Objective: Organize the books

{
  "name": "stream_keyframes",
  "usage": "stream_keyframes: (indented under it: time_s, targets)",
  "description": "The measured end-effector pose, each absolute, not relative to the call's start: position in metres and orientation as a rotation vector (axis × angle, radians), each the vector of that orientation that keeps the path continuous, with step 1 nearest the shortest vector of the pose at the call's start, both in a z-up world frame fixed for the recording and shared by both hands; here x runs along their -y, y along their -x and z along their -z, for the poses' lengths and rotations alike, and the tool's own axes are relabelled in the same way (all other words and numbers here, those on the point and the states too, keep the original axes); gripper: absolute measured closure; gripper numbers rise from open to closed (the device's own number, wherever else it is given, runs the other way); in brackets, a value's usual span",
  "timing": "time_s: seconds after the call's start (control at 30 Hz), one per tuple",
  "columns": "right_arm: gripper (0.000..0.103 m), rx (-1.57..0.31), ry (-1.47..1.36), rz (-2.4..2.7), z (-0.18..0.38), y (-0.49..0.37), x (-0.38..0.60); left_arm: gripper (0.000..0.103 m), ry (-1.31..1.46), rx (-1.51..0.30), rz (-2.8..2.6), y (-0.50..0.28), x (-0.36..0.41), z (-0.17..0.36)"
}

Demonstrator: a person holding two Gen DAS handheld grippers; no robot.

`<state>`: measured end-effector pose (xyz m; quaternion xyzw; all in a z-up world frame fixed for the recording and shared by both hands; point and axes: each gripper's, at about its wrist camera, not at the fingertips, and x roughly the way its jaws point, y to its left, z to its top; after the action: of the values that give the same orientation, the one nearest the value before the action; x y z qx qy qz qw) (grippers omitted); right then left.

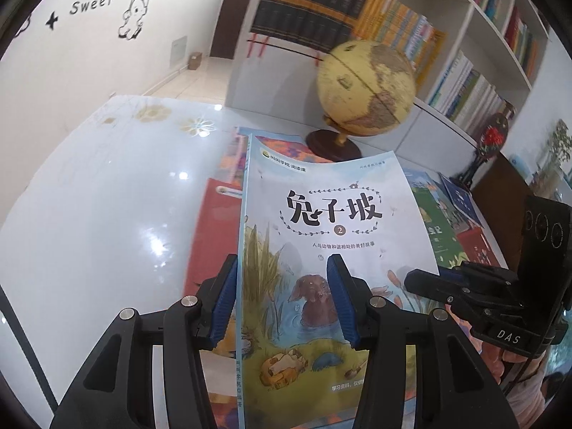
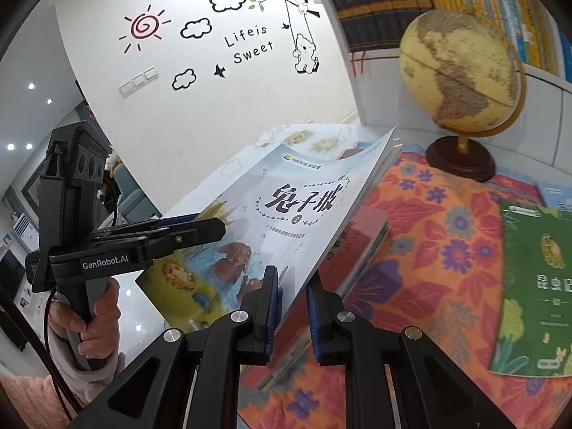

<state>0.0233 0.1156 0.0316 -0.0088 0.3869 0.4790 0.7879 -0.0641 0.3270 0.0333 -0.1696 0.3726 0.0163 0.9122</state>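
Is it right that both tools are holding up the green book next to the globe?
Not quite. The book held by the left tool and right tool is the light blue one with a brown dog on its cover, as the right wrist view shows. The green book lies flat on the flowered cloth, near the globe.

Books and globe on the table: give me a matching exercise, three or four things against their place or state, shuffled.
Things:
1. pale blue book
2. green book
3. globe
4. flowered orange cloth

Places or states:
A. standing upright on a dark round base
B. held tilted off the table between both grippers
C. spread flat under the books
D. lying flat on the cloth at the right edge of the right wrist view

Pairs: 1-B, 2-D, 3-A, 4-C
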Motion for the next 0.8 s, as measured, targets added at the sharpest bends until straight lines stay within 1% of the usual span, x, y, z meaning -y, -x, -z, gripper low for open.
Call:
stream_keyframes:
  time_s: [0.2,0.5,0.8]
  targets:
    - [0.088,-0.870,0.031,-1.034,-0.018,-0.027,-0.132,0.057,0.371,-0.792,-0.044,0.058,-0.339,-0.020]
    - [0.088,-0.948,0.005,-1.025,0.011,-0.038,-0.139,0.057,0.399,-0.886,-0.053,0.049,-0.347,0.006]
    - [0.086,-0.958,-0.045,-1.031,0.022,-0.040,-0.139,0.057,0.386,-0.884,-0.099,0.047,-0.353,0.012]
